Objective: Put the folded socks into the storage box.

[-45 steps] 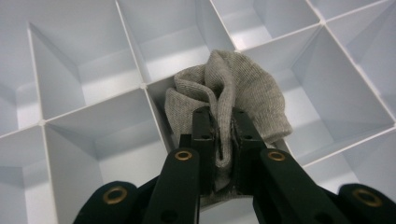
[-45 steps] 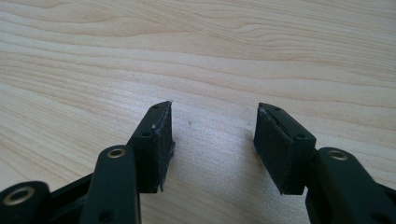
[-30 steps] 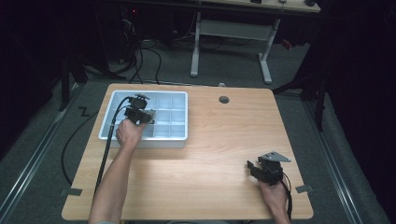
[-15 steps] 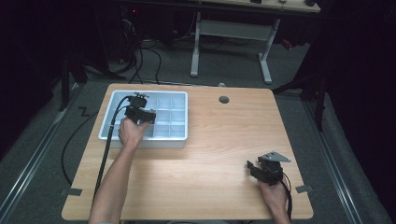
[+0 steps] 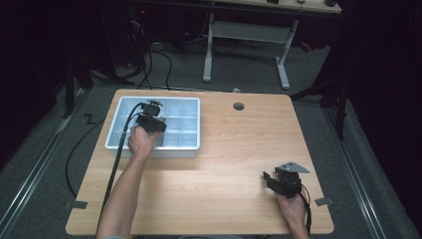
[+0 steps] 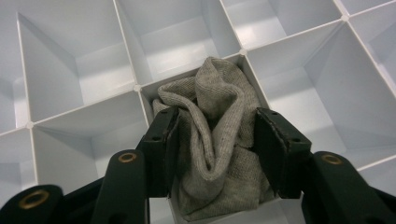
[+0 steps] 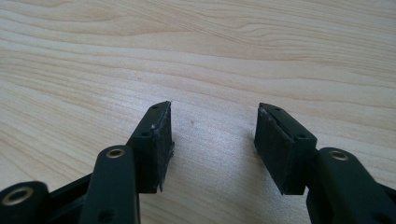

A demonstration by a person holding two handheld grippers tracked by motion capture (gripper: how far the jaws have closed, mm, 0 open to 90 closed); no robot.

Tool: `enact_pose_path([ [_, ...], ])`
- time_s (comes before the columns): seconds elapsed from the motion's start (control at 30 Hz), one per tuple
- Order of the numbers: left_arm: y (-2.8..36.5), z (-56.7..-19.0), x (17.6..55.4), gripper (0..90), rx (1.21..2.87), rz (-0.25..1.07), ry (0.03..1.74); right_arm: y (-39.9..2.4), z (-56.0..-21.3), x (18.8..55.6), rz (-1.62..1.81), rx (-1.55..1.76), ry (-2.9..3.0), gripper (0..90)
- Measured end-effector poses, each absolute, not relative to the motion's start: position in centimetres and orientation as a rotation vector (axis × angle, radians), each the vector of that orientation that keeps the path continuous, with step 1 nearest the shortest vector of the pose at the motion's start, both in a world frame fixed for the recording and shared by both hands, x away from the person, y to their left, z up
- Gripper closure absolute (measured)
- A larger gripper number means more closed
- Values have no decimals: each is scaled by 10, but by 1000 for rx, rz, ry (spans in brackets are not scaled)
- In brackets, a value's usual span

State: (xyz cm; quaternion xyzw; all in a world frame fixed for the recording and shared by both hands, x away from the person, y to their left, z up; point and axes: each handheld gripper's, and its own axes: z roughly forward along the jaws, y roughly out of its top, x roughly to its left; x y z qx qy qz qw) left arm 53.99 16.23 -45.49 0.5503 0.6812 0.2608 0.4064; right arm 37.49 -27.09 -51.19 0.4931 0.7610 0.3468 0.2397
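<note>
Dim room, grey floor (image 5: pixel 378 164), white desk frame (image 5: pixel 246 37) behind.

Cloth (image 6: pixel 215 140) in tray (image 5: pixel 191 102) compartment

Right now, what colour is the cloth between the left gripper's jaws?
Grey-beige knit cloth, bunched in one white tray compartment; clearest in the left gripper view.
</note>
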Motion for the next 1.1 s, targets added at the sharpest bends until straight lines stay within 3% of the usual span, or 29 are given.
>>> enact_pose_path([
  [0.23, 169, -445, 533, 440, 1315, 647, 1682, -271, -512, 375, 950, 1348, 2085, 465],
  [0.3, 170, -443, 530, 450, 1310, 660, 1676, -271, -512, 375, 950, 1349, 2085, 465],
  [0.47, 171, -443, 527, 598, 1333, 643, 1686, -271, -512, 375, 950, 1348, 2085, 465],
  [0.57, 171, -448, 529, 633, 1346, 623, 1703, -271, -512, 375, 950, 1348, 2085, 465],
  [1.1, 165, -458, 538, 637, 1409, 637, 1784, -271, -512, 375, 951, 1348, 2086, 465],
])
